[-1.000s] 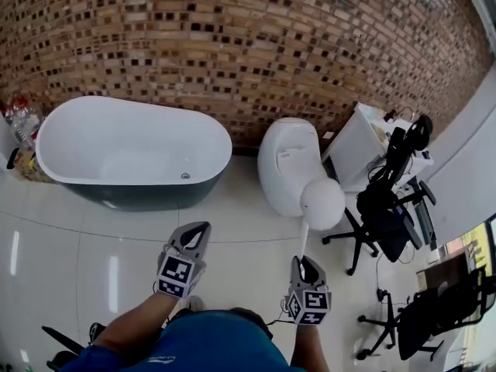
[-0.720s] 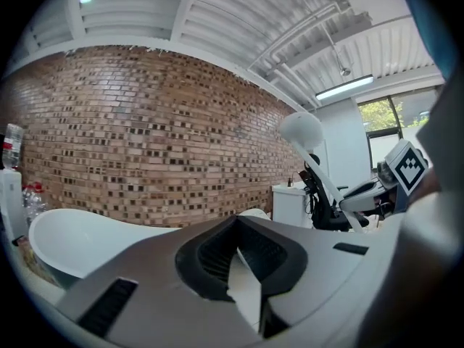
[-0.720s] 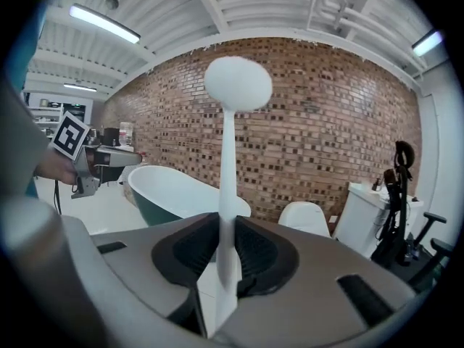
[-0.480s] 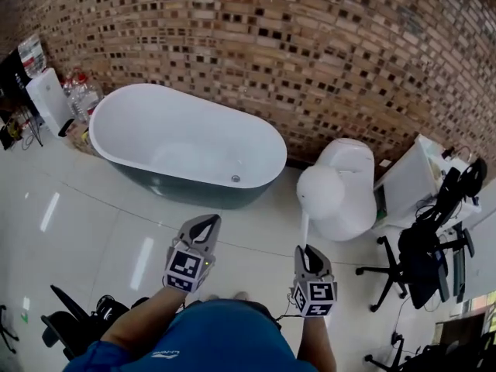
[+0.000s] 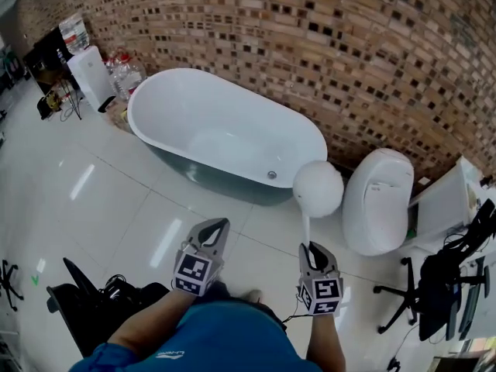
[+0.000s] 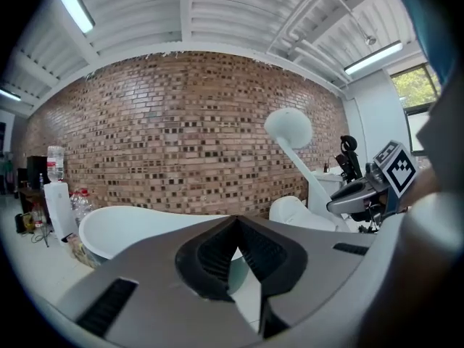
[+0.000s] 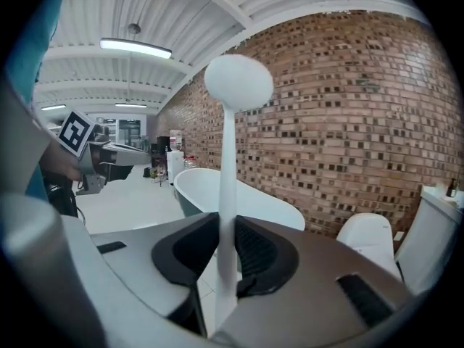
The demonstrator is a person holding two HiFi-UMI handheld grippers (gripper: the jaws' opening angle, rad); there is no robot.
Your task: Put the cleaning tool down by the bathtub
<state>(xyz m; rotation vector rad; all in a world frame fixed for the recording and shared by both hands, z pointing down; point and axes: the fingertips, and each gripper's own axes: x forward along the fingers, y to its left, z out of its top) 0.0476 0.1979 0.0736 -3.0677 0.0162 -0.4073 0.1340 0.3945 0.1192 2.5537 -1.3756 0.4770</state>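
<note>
Since the load is in the air and not yet set down, we start at seven o'clock in the head view, where the left gripper (image 5: 214,231) hangs with its jaws clenched together on nothing. It has no part in this step and is best held clear. At eleven o'clock lies the white oval bathtub (image 5: 232,134) with a dark teal outer shell. The glossy white tiled floor (image 5: 139,200) along its near side is where we judge the tool should go.

The white plastic cleaning tool (image 5: 318,188), a long thin handle with a round head, stands nearly upright and appears over the tub's right end. Its head is at twelve o'clock from the right gripper (image 5: 311,253), which grasps the handle low down.

To do this well, we would lower the head until it touches the tiles just beside the tub wall. We would then tip the handle down gently and release only once it rests, well apart from the white rounded ceramic toilet (image 5: 380,200) at three o'clock.

Only the head view shows the floor strip beside the tub. Only the right gripper view shows the pads pinching the handle squarely, while the left gripper view shows the handle's lean from the side.
</note>
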